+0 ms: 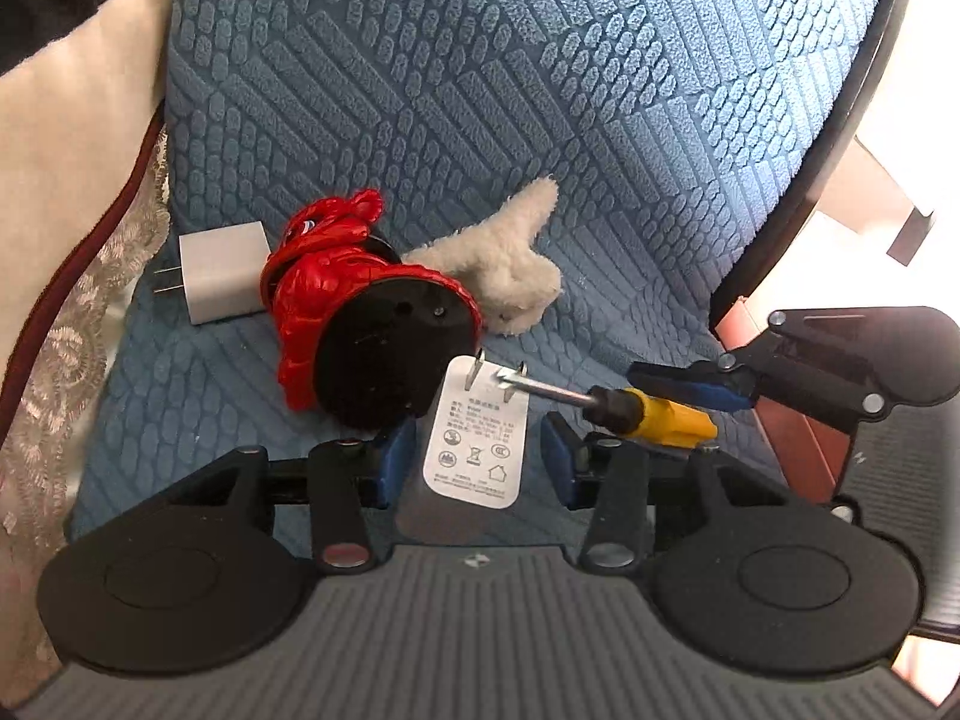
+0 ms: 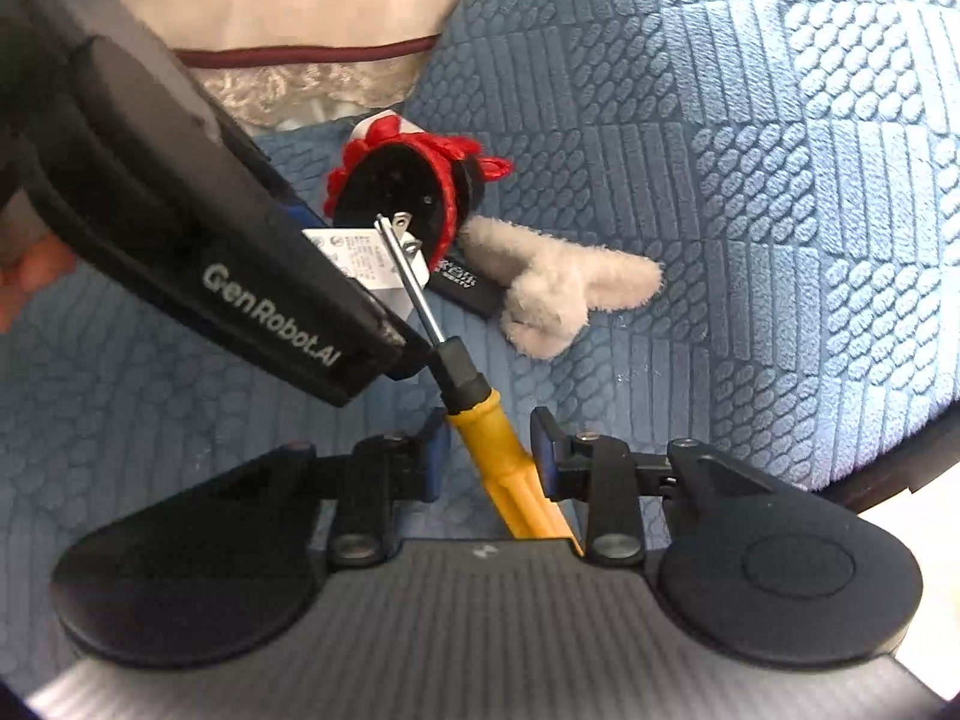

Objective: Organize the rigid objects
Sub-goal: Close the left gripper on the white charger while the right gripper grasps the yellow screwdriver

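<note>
On the blue textured seat cushion (image 1: 480,90) lie a white charger (image 1: 222,273), a red figurine with a black round base (image 1: 336,300) on its side, and a beige plush piece (image 1: 510,264). My left gripper (image 1: 477,459) is open around a second white charger (image 1: 474,444) with its label side up; the jaws stand apart from its sides. My right gripper (image 2: 489,456) holds a yellow-handled screwdriver (image 2: 504,456) whose metal tip rests near that charger's prongs (image 2: 408,234). The right gripper also shows in the left wrist view (image 1: 708,393).
A cream cushion with lace and dark red trim (image 1: 72,180) lies at the left edge of the seat. The seat's dark rim (image 1: 840,138) curves along the right, with floor beyond. A black strap with print (image 2: 465,282) lies under the plush piece.
</note>
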